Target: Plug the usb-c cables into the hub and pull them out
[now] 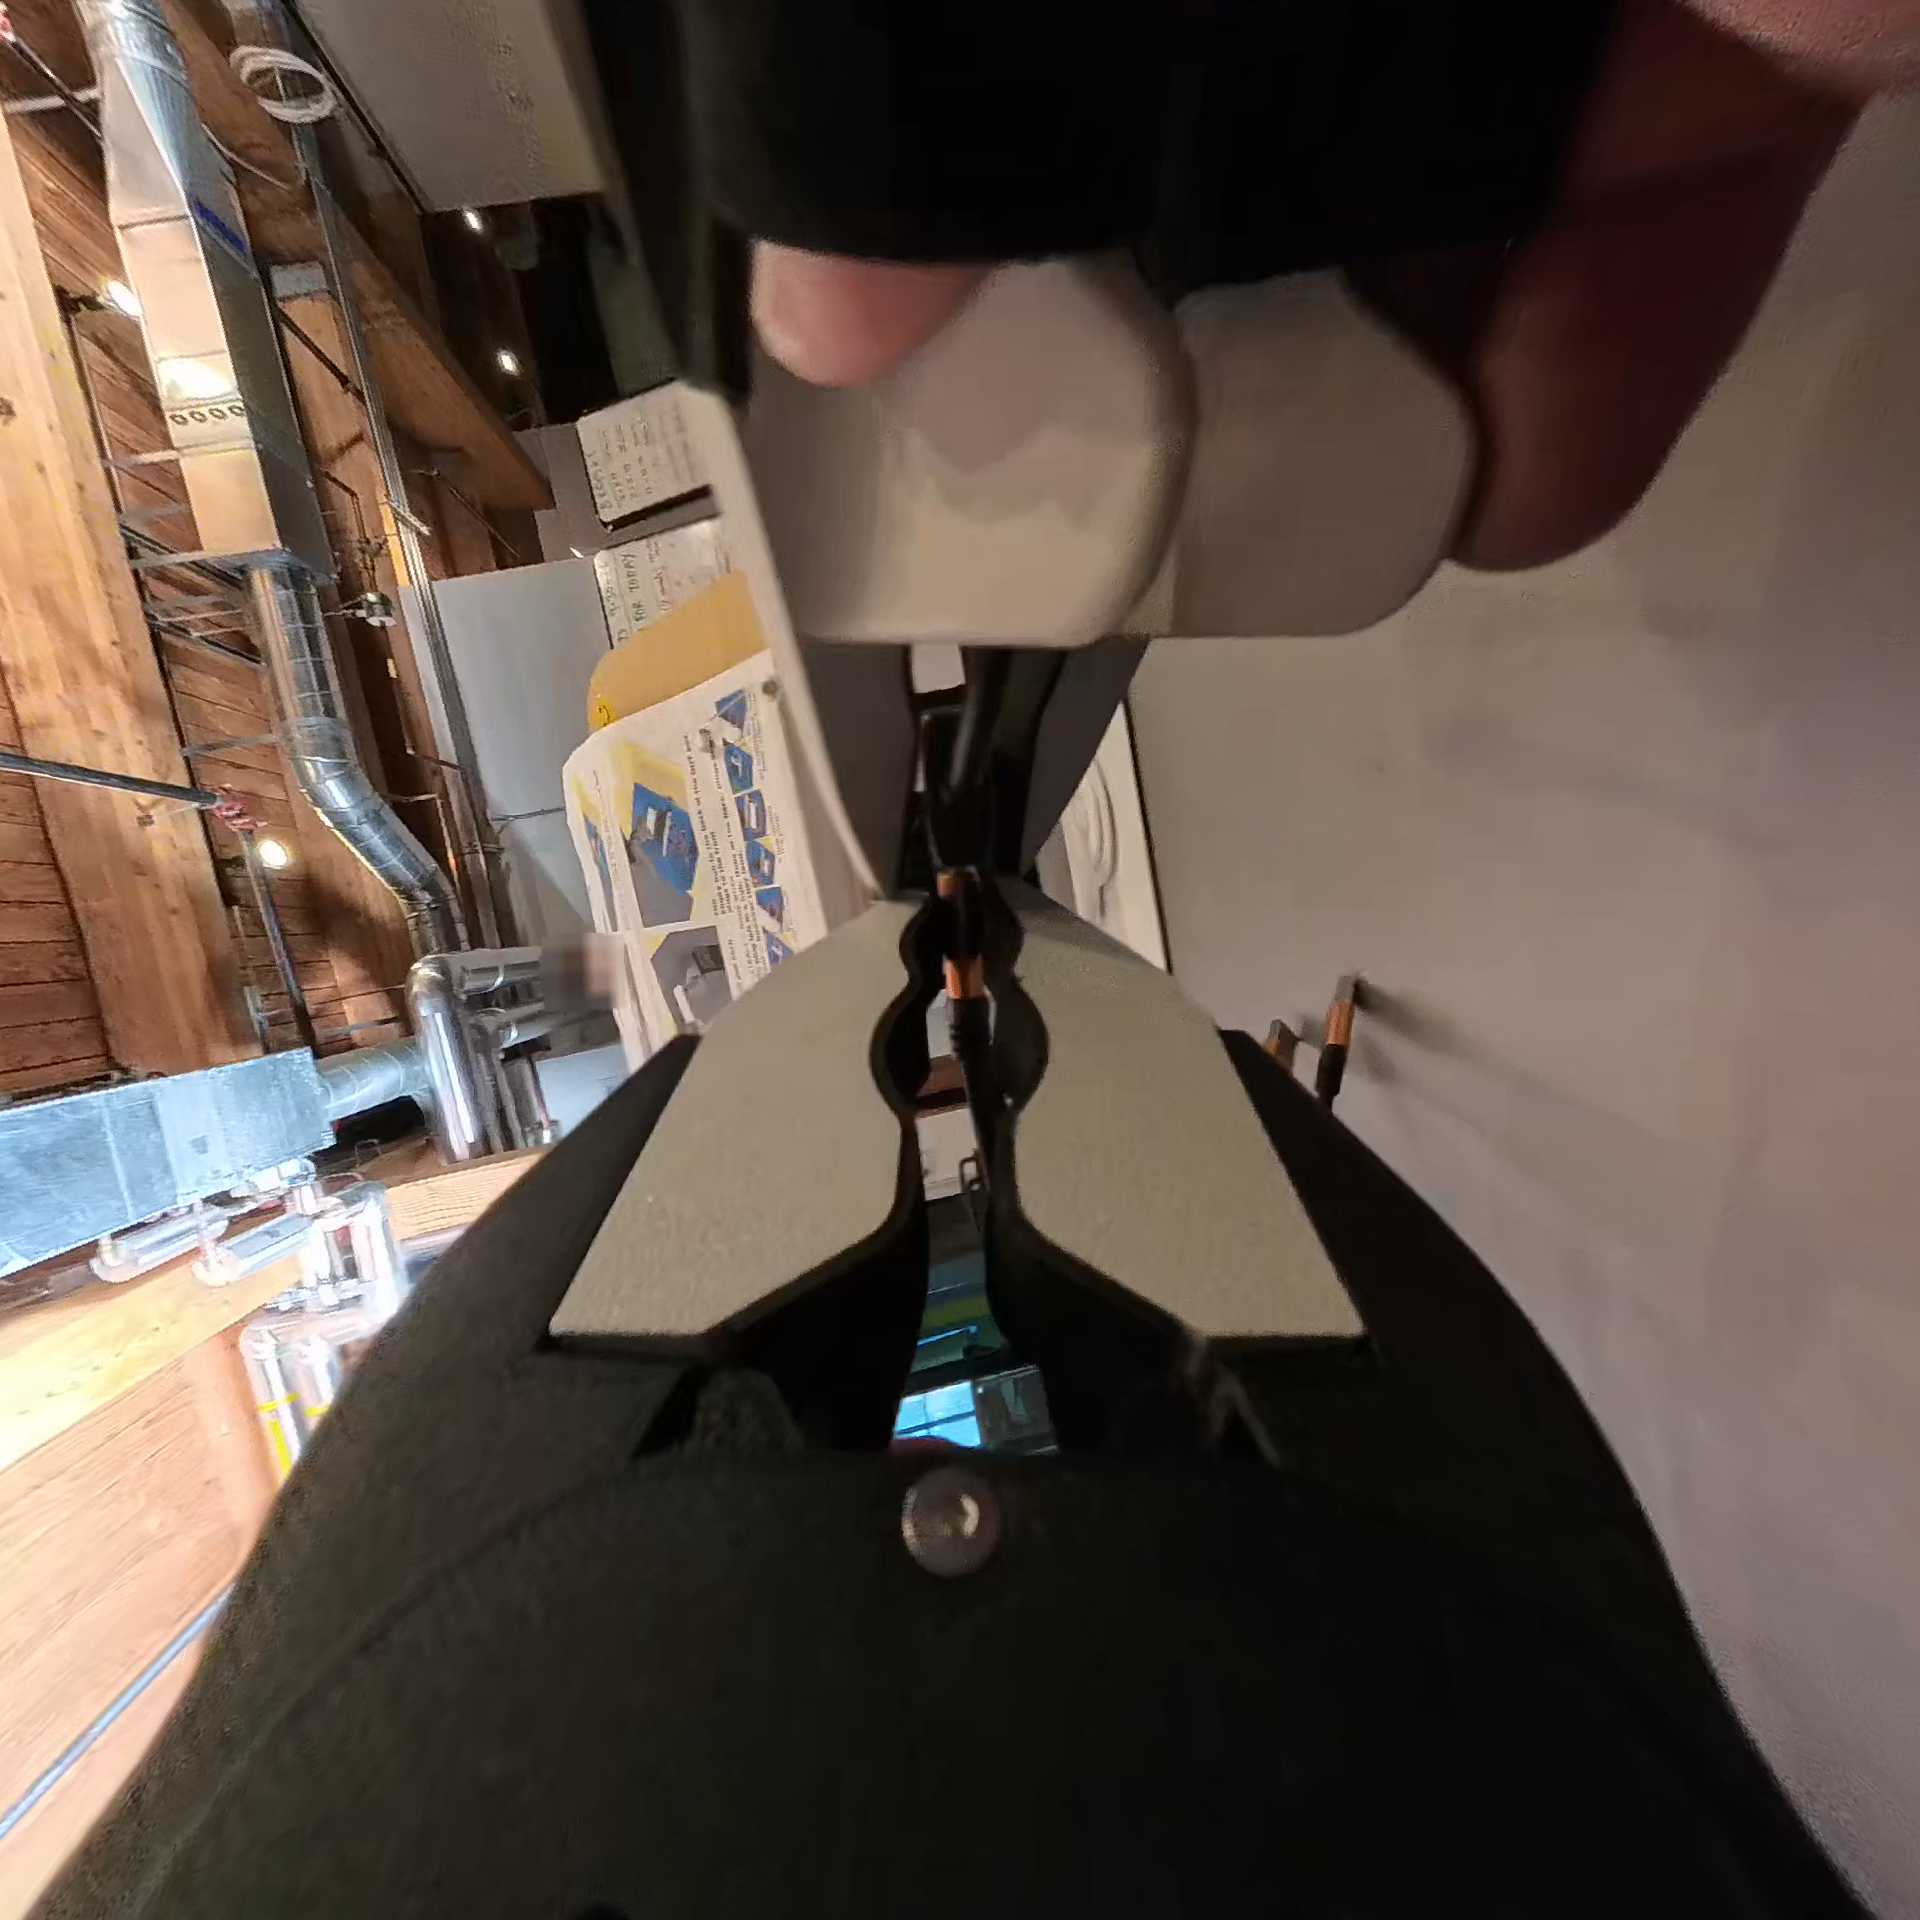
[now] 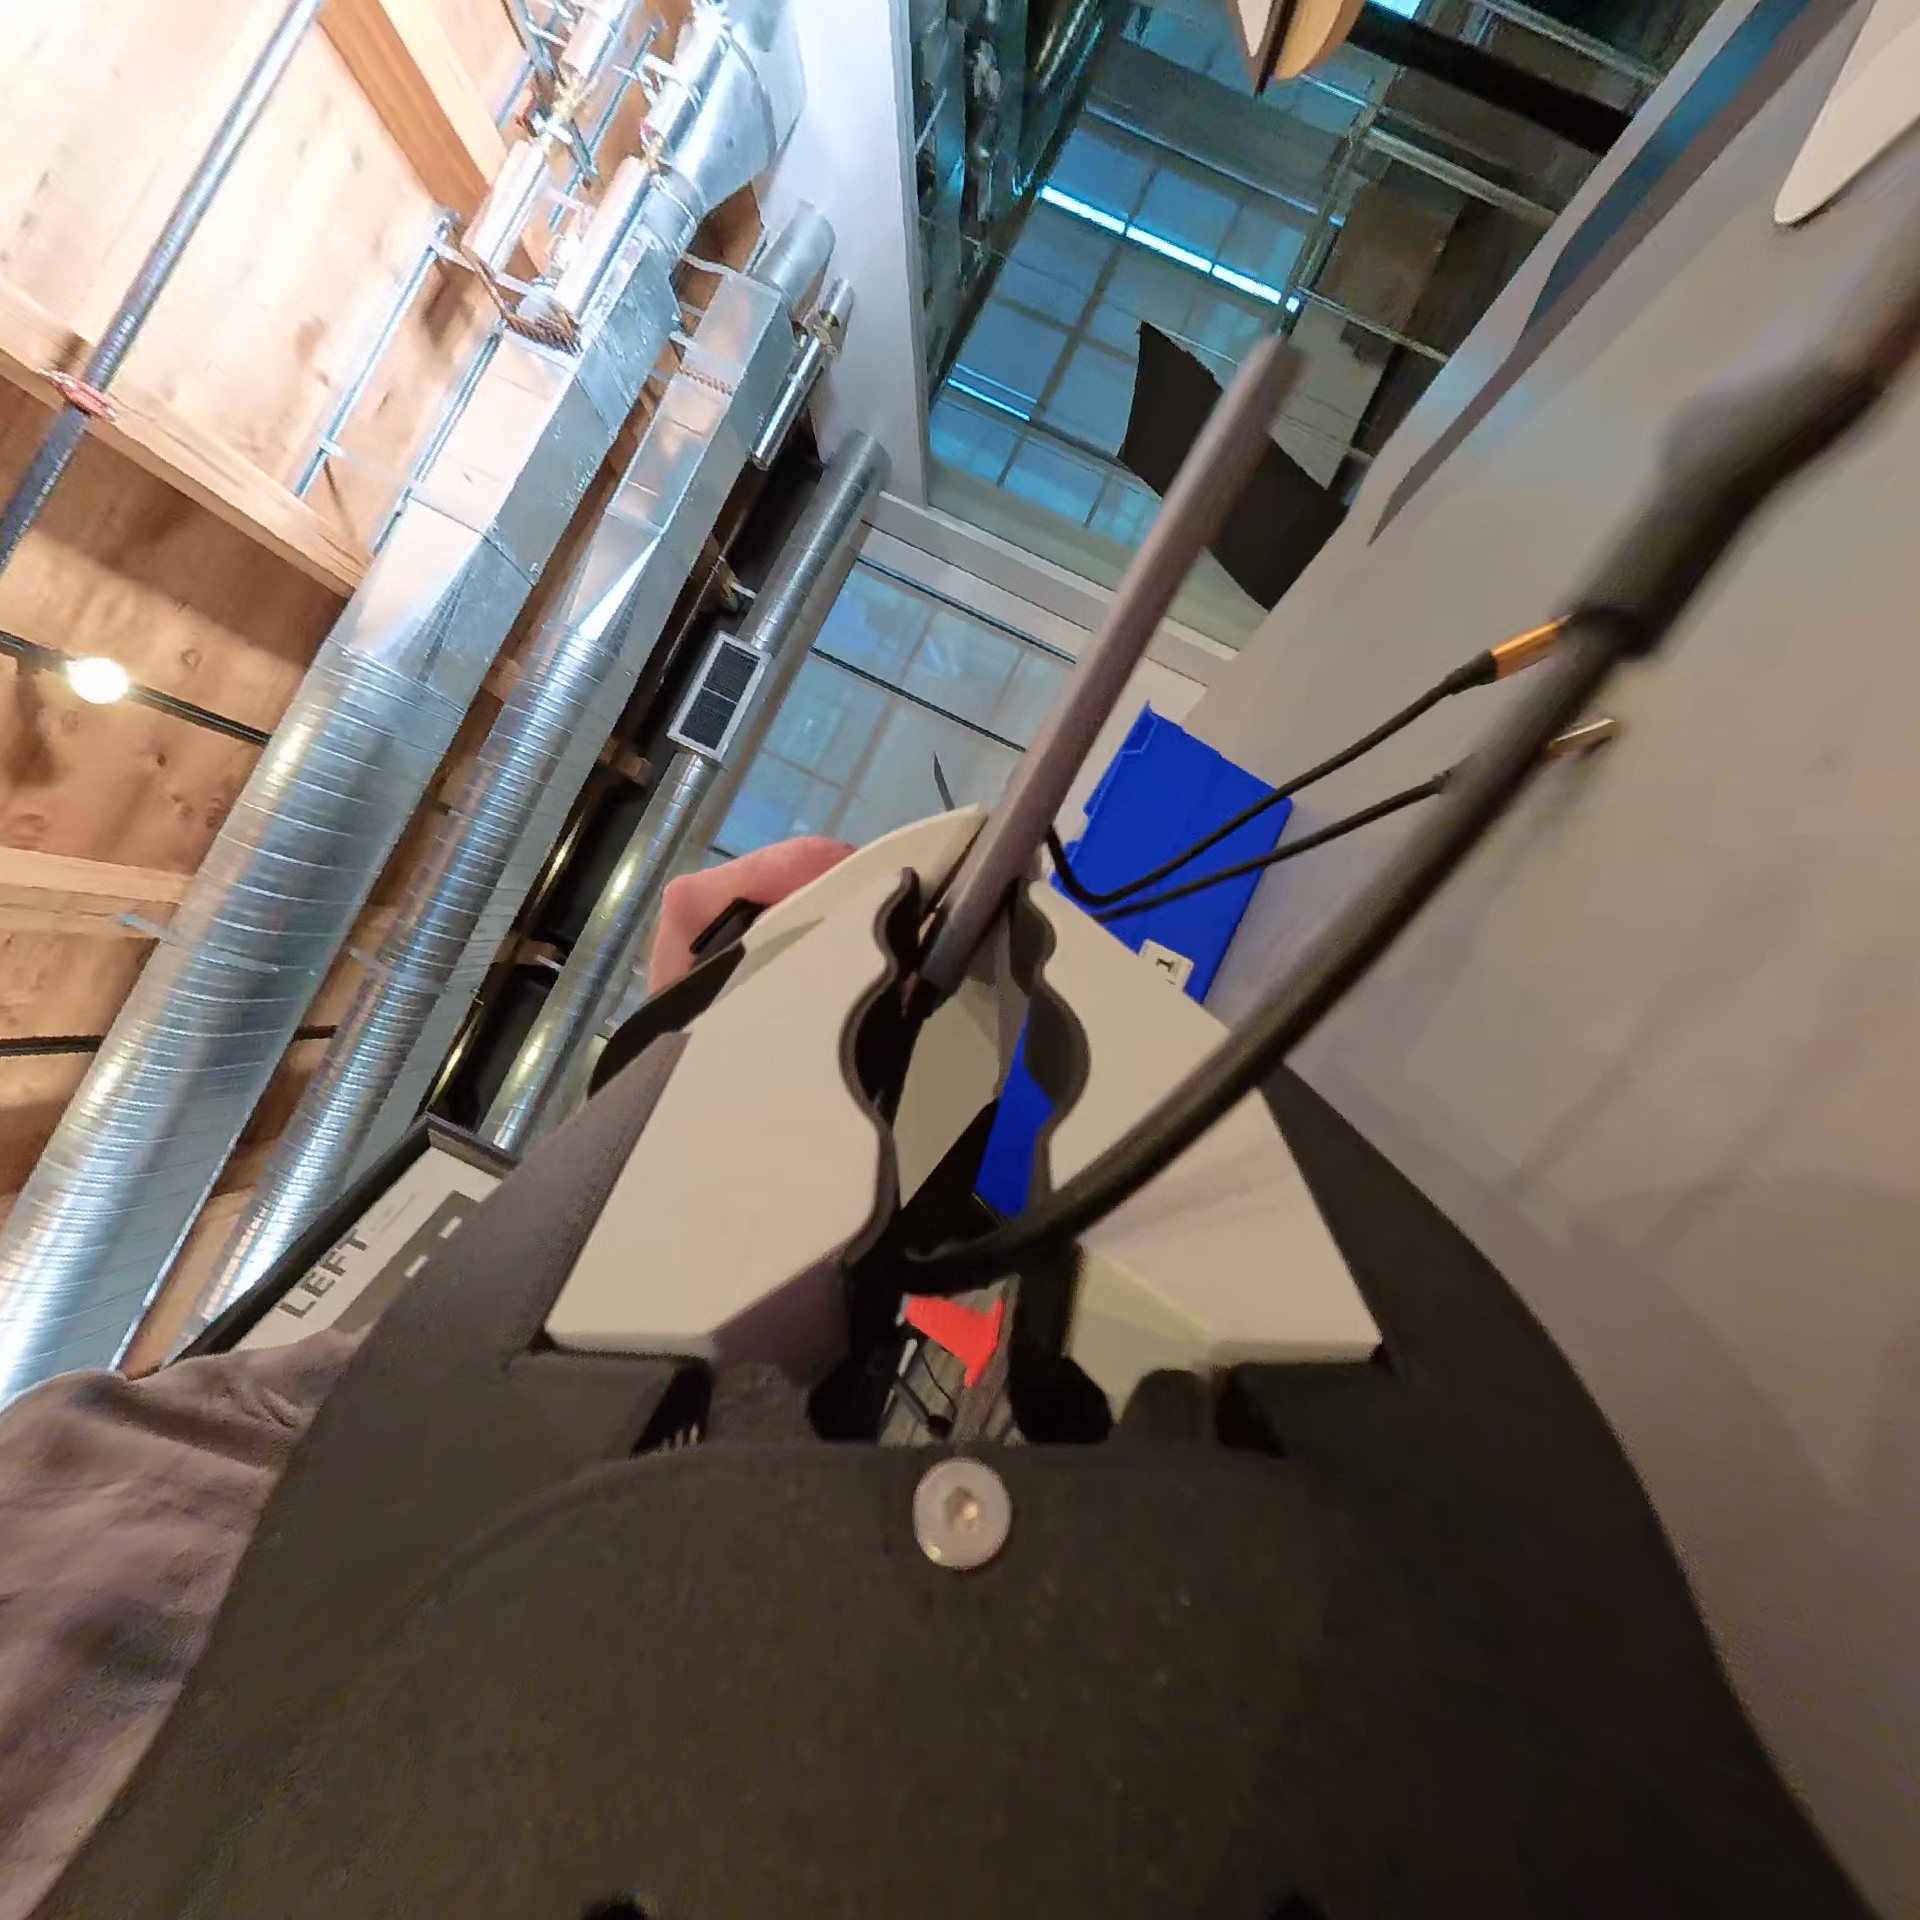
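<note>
In the left wrist view my left gripper [image 1: 961,925] is shut on a copper-coloured usb-c plug [image 1: 958,971] with a thin black cable. Just ahead, a dark edge-on part [image 1: 977,748] runs up to the white fingers [image 1: 1039,488] of my right gripper, held by a hand; I cannot tell whether the plug is inserted. In the right wrist view my right gripper [image 2: 961,904] is shut on the lower end of a slim grey hub [image 2: 1101,665], which sticks out forward. The hub's thick black cable [image 2: 1299,1018] loops right. The left gripper's white finger [image 2: 831,883] shows behind the hub.
Two more copper plugs [image 1: 1335,1029] lie on the grey table [image 1: 1558,1143], to the right of my left gripper. The right wrist view shows them with their thin black cables [image 2: 1527,644]. A blue bin [image 2: 1153,831] stands beyond the hub. Both views are tilted sideways. My two grippers' fingertips are within a few centimetres of each other.
</note>
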The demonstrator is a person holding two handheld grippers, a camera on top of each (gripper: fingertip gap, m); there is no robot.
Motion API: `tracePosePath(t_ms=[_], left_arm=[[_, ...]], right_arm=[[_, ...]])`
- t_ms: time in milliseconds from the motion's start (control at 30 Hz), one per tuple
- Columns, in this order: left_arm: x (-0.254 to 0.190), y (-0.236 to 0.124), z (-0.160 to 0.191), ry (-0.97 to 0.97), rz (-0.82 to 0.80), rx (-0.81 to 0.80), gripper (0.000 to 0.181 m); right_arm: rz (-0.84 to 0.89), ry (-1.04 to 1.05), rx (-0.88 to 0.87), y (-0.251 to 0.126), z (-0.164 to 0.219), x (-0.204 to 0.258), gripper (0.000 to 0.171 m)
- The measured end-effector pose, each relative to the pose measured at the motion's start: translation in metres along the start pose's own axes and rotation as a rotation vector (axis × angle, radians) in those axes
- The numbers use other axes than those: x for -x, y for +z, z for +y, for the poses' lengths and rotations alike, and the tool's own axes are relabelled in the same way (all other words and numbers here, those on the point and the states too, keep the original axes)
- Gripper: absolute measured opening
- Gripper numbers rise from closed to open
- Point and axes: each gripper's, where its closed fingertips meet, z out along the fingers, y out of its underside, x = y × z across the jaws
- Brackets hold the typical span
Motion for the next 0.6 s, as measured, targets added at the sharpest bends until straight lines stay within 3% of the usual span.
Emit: tracePosePath(t_ms=[133, 267, 400, 500, 600], left_arm=[[-0.007, -0.014, -0.002, -0.051, 0.062, -0.032, 0.01], [-0.011, -0.046, -0.009, -0.05, 0.213, -0.203, 0.02], [0.028, -0.064, 0.012, -0.173, 0.246, -0.263, 0.028], [0.049, -0.059, 0.029, -0.081, 0.228, -0.265, 0.046], [0.028, -0.044, 0.04, 0.028, 0.371, -0.221, 0.07]], right_arm=[[0.055, -0.1, 0.096, 0.0, 0.007, -0.003, 0.007], [0.098, -0.164, 0.176, -0.004, 0.007, -0.006, 0.007], [0.111, -0.197, 0.301, -0.005, 0.018, -0.008, 0.007], [0.115, -0.234, 0.404, -0.002, 0.033, -0.006, 0.007], [0.104, -0.279, 0.491, 0.001, 0.047, -0.001, 0.007]])
